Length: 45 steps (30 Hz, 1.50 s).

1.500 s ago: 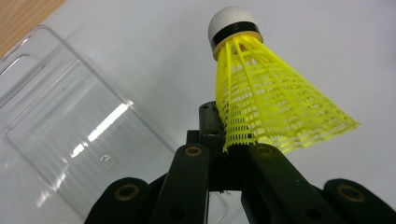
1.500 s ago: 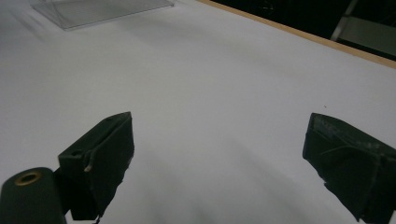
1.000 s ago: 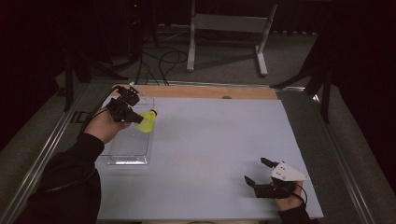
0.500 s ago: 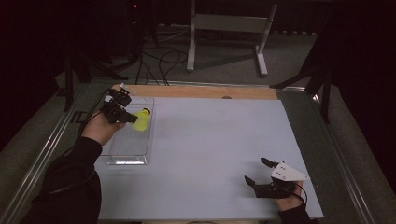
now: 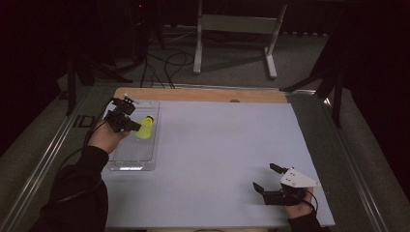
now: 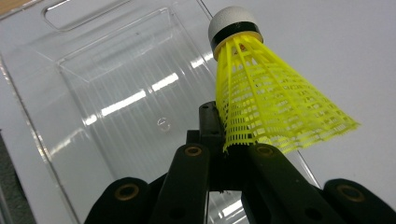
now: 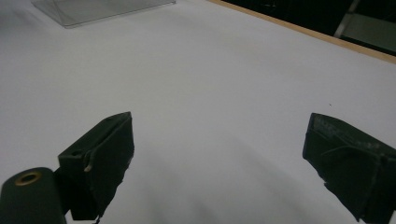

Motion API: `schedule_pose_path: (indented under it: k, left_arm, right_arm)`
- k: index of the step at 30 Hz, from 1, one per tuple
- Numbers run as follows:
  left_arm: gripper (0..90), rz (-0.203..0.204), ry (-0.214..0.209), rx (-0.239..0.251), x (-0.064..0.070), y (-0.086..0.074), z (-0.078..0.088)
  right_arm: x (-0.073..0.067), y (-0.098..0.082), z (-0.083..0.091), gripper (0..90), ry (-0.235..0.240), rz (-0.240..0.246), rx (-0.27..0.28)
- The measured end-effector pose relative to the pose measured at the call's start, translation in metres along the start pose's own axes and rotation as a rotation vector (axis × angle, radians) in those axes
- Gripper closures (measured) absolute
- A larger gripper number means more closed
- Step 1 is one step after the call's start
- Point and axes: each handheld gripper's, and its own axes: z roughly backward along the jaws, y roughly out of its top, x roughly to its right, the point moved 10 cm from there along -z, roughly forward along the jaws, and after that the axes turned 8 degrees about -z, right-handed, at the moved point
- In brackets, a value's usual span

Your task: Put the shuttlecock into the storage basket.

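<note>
A yellow plastic shuttlecock [image 5: 144, 128] [image 6: 271, 102] with a white cork tip and black band hangs over a clear plastic tray [image 5: 126, 157] [image 6: 107, 93] at the table's left. My left gripper [image 5: 131, 126] [image 6: 224, 154] is shut on the rim of its skirt, cork pointing away from the hand. Near the front right edge, my right gripper [image 5: 266, 178] [image 7: 217, 163] rests low over the white table with its jaws wide apart and nothing between them.
The white table top [image 5: 222, 145] has a wooden strip [image 5: 203, 94] along its far edge. A metal stand [image 5: 234, 29] and cables lie on the floor beyond. The tray's corner [image 7: 93, 11] sits far off in the right gripper view.
My left gripper has carried the shuttlecock leftward and a little nearer, further over the tray. The right gripper has stayed put.
</note>
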Motion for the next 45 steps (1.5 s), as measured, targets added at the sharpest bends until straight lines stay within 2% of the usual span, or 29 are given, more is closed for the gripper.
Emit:
schedule_pose_path:
  k: [6,7,14,15,17,39,45]
  left_arm:
    - [90.0,0.013,-0.011,-0.009,-0.001,-0.003,-0.013]
    - [90.0,0.013,0.0,-0.014,-0.002,-0.005,-0.015]
    - [90.0,0.025,-0.002,-0.028,-0.005,-0.009,-0.027]
    - [90.0,0.029,-0.013,-0.028,-0.004,-0.01,-0.029]
    - [90.0,0.027,-0.004,-0.035,-0.005,-0.011,-0.032]
    - [90.0,0.025,-0.002,-0.113,-0.002,-0.02,-0.052]
    - [89.9,0.031,0.001,-0.115,-0.001,-0.019,-0.054]
  right_arm:
    - [0.0,0.0,0.0,9.2,0.002,0.0,0.001]
    - [0.0,0.0,0.0,9.2,0.001,-0.001,0.0]
    - [0.0,0.0,0.0,9.2,0.002,-0.002,-0.002]
    - [0.0,0.0,0.0,9.2,0.003,0.0,-0.001]
    - [0.0,0.0,0.0,9.2,0.003,0.001,0.0]
    - [0.0,0.0,0.0,9.2,0.007,0.001,-0.002]
    - [0.0,0.0,0.0,9.2,0.005,-0.002,-0.002]
